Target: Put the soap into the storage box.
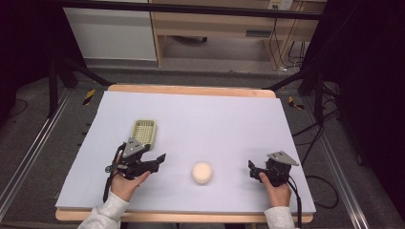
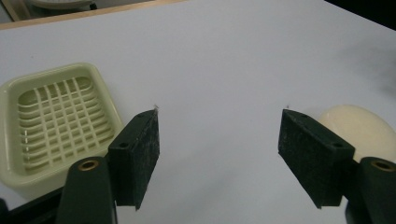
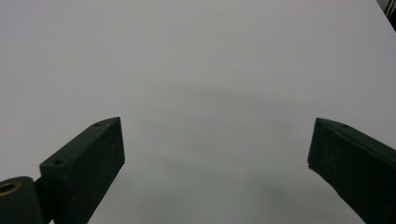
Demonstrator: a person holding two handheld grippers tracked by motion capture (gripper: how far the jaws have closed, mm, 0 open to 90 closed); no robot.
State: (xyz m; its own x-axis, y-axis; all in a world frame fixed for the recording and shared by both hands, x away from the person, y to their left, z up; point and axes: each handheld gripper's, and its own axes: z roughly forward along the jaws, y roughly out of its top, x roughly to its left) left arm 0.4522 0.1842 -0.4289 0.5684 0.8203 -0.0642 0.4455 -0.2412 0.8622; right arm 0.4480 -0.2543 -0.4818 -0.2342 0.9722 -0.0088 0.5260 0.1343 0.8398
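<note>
1. High view: the cream soap bar [image 1: 202, 172] lies on the pale table sheet [image 1: 200, 119], between your two hands and near the front edge. The slotted soap dish [image 1: 144, 131] sits just beyond your left gripper [image 1: 160, 158], well apart from the bar. Your left gripper points toward the bar with its jaws parted and nothing in them. Your right gripper [image 1: 251, 168] rests to the bar's other side, also empty. My reading is that the bar belongs in the dish, so the left gripper looks best placed to fetch it.

2. Left gripper view: the left gripper [image 2: 219, 158] stands moderately open, with bare sheet between the pads. The soap bar [image 2: 357, 128] sits off behind the right-hand jaw, and the soap dish [image 2: 56, 121] lies beside the other. Swing across until the bar is centred in the gap, open wider if it will not clear, then close gently; soap is likely slippery, so grip across its broad middle.

3. Right gripper view: the right gripper [image 3: 217, 154] is wide open over plain sheet. Keep it parked there, clear of the left's path.
</note>
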